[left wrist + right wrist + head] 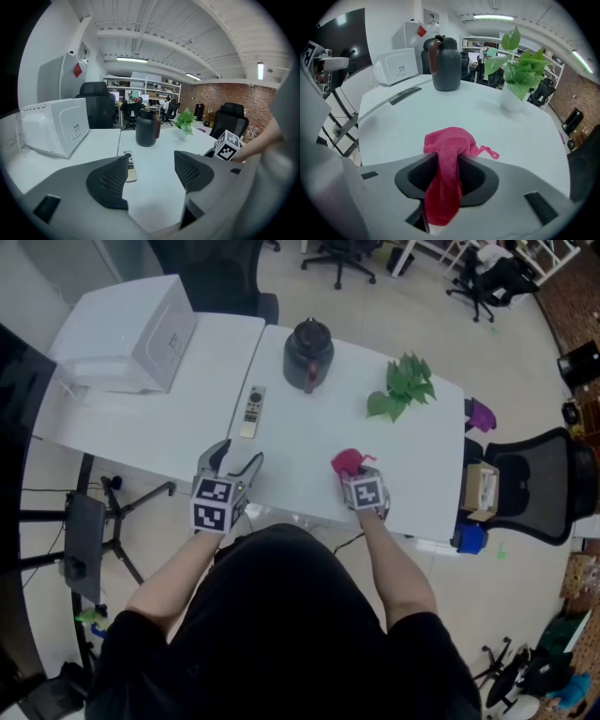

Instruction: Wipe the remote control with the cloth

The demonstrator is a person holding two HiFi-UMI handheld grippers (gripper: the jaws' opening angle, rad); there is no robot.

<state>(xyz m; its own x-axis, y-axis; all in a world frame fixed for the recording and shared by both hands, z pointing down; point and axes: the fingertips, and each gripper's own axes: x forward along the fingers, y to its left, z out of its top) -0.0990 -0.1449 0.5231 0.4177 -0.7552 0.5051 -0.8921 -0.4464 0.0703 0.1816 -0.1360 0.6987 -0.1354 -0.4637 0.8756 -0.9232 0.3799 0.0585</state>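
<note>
From above, a person holds two tools over a white table (309,442). The left gripper (236,461) hangs near the front edge. The right gripper (356,476) points down with a pink cloth (347,461) at its tip. The remote control (252,411) lies flat, further back, well apart from the cloth. It is thin, pale and long. Only this view shows the floor and a black chair (534,486).

The left gripper view shows that gripper (150,172) with its jaws wide apart and nothing between them. The remote control (130,167) lies just past the left jaw. A brick wall (220,96) stands far back.

The right gripper view shows that gripper (447,177) squeezing the cloth (447,150). The cloth is fuzzy and bunched up on the table. A dark jug (446,68) and a green plant (520,70) stand behind it.
</note>
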